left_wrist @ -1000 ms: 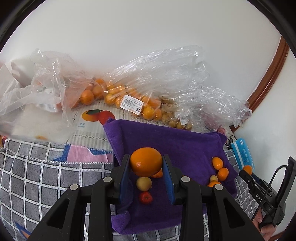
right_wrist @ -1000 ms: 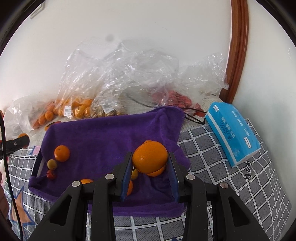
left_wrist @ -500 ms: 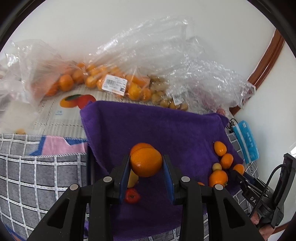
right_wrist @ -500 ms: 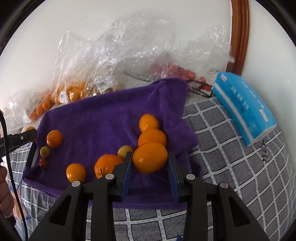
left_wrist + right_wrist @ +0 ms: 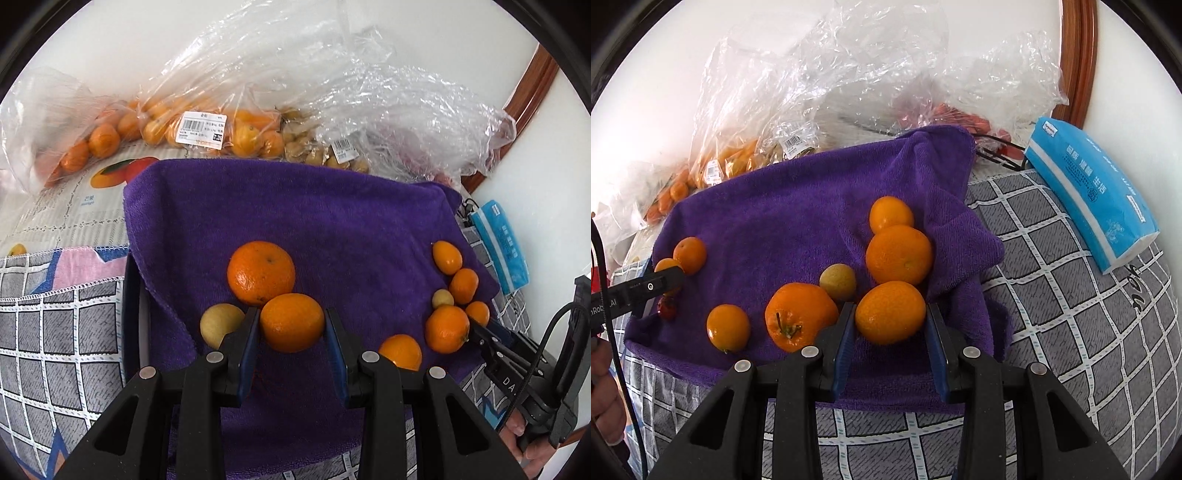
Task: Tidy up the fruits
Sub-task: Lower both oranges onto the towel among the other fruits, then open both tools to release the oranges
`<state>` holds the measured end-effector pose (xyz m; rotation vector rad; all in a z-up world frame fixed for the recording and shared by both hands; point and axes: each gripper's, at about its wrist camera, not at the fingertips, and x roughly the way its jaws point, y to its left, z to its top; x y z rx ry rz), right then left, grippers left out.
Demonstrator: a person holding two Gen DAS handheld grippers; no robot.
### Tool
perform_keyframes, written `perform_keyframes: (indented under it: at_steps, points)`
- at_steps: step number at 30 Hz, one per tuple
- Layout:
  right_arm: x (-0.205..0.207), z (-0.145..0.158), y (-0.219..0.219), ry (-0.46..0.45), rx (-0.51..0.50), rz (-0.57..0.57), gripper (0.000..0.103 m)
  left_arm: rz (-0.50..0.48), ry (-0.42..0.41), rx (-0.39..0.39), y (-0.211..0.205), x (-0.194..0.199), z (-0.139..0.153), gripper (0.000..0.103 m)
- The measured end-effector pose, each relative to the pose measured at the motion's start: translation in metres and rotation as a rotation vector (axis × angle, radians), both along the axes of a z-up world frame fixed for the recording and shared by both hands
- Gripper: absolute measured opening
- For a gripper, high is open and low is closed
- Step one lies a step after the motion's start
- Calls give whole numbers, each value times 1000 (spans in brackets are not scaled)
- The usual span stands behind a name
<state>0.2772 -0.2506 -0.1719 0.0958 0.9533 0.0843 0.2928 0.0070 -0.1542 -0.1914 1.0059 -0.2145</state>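
Both cameras ride just behind their jaws and look steeply down along them, close over the purple towel (image 5: 332, 221). The left view sits over the towel's left part, with the clear plastic bags (image 5: 295, 92) well beyond its jaws and the right gripper (image 5: 480, 334) poking in from the right. The right view sits over the right part, with the left gripper (image 5: 670, 277) entering from the left. Both share the towel, the bags and the blue tissue pack (image 5: 1093, 192).
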Motion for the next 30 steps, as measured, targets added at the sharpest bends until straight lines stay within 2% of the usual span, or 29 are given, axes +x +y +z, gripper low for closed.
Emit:
perform_keyframes:
  at_steps: [8,19,21,22,27,30]
  points:
    - [-1,-1,5,-16,-52,19,37,-19,8,31,-7,0,-10,32]
    - [0,0,5,-2,-53,11,39,-26,2,41,-11,-2,-6,33]
    - [0,4,4,0,-51,-5,40,-23,-5,41,-9,-5,-1,39]
    - [-2,7,3,-5,-56,-17,40,-21,-8,42,-7,-7,3,47]
    - [-21,35,4,-54,-49,-43,42,0,-42,45,3,-26,26,52]
    - [-36,56,6,-92,-39,-48,47,11,-71,51,7,-45,44,55]
